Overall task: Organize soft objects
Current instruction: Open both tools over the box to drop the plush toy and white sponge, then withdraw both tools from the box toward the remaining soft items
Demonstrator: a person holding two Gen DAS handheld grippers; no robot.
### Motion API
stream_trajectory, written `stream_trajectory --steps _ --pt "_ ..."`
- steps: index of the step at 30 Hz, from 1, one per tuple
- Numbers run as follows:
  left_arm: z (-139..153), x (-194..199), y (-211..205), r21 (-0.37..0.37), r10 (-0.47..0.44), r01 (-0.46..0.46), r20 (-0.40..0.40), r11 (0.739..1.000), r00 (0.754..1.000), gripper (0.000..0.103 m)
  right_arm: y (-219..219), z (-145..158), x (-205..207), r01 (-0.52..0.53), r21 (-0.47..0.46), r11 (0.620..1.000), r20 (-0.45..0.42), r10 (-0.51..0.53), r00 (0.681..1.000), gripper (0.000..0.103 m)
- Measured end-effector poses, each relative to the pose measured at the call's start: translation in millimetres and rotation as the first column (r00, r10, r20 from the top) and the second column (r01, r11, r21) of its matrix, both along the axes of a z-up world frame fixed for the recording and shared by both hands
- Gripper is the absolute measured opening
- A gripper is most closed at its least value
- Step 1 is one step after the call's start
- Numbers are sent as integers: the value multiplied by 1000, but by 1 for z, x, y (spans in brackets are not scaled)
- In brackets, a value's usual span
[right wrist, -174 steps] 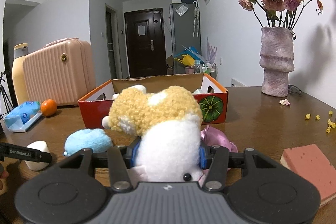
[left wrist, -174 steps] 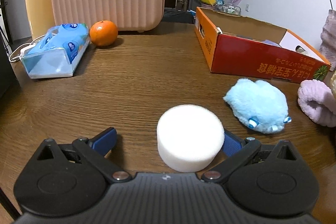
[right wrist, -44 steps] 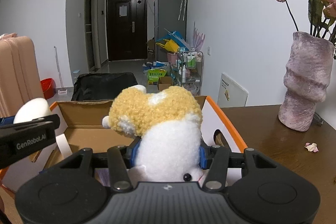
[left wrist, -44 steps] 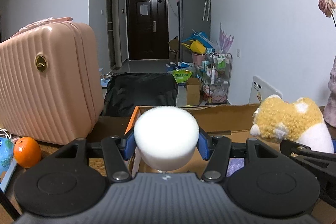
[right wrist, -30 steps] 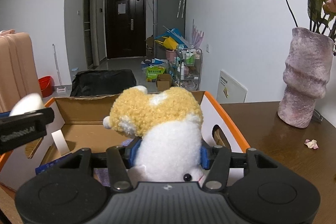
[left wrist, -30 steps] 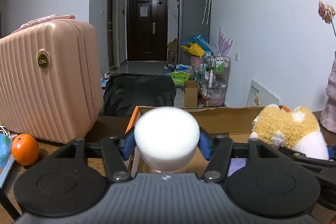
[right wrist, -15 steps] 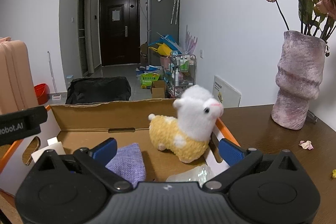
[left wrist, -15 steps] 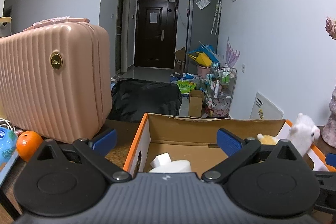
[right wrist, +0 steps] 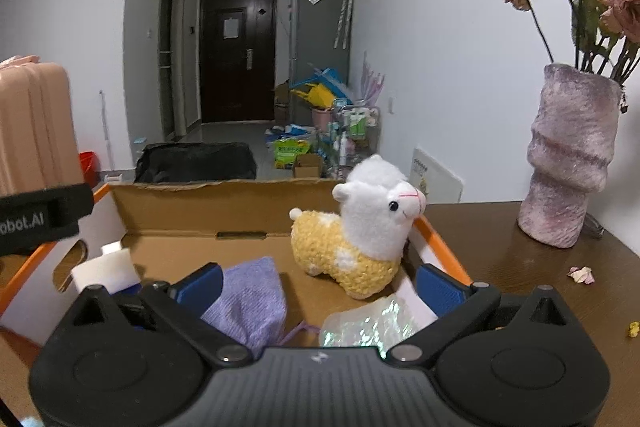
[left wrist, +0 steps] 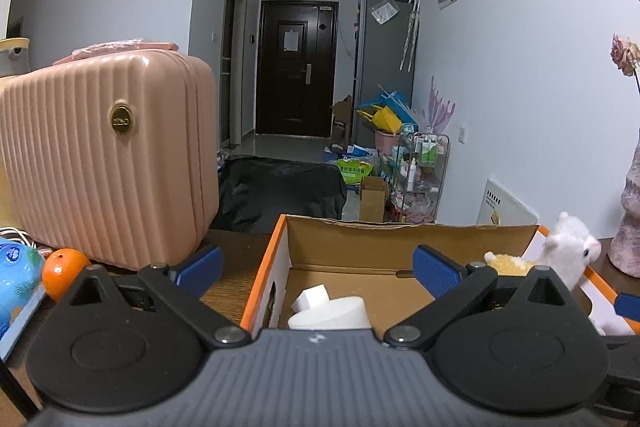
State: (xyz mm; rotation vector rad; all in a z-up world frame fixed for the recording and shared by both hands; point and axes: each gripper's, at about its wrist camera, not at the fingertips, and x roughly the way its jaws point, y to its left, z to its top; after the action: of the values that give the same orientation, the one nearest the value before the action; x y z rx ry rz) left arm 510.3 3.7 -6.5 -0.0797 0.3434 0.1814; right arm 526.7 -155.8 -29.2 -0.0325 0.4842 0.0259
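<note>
An open cardboard box (left wrist: 408,241) (right wrist: 208,211) with orange edges stands on the brown table. A white foam cylinder (left wrist: 329,313) (right wrist: 105,269) lies in its left end. A yellow and white alpaca plush (right wrist: 358,233) (left wrist: 568,253) stands upright at the box's right end. My left gripper (left wrist: 318,267) hangs open above the left end, nothing between its blue pads. Over the box's near right side my right gripper (right wrist: 318,281) is open and empty too. A lilac knitted pouch (right wrist: 250,301) and a shiny iridescent packet (right wrist: 366,327) lie in the box below it.
A pink ribbed suitcase (left wrist: 108,155) stands left of the box, with an orange (left wrist: 64,271) and a blue wipes pack (left wrist: 16,275) before it. A mauve vase (right wrist: 570,155) with dried roses stands right. Petals (right wrist: 580,274) lie on the table.
Both grippers were shut on the foam cylinder and the alpaca plush one second ago. Both have opened, and the two things now rest inside the box.
</note>
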Motion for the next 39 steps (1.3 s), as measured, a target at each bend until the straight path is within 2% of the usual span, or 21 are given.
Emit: stream_trajectory --steps 5,21,39 --pt "0 -11 4 -5 7 -7 0 1000 1000 103 1 -5 -10 -28 -7 1000 -20 28 999 103" --pt "3 -60 18 -28 21 -21 10 999 1000 103 0 -6 -65 -75 -17 997 36 76 996 103" --pt "5 -129 26 -51 17 -16 8 999 1000 103 -19 10 -144 -67 35 997 165 60 984 103"
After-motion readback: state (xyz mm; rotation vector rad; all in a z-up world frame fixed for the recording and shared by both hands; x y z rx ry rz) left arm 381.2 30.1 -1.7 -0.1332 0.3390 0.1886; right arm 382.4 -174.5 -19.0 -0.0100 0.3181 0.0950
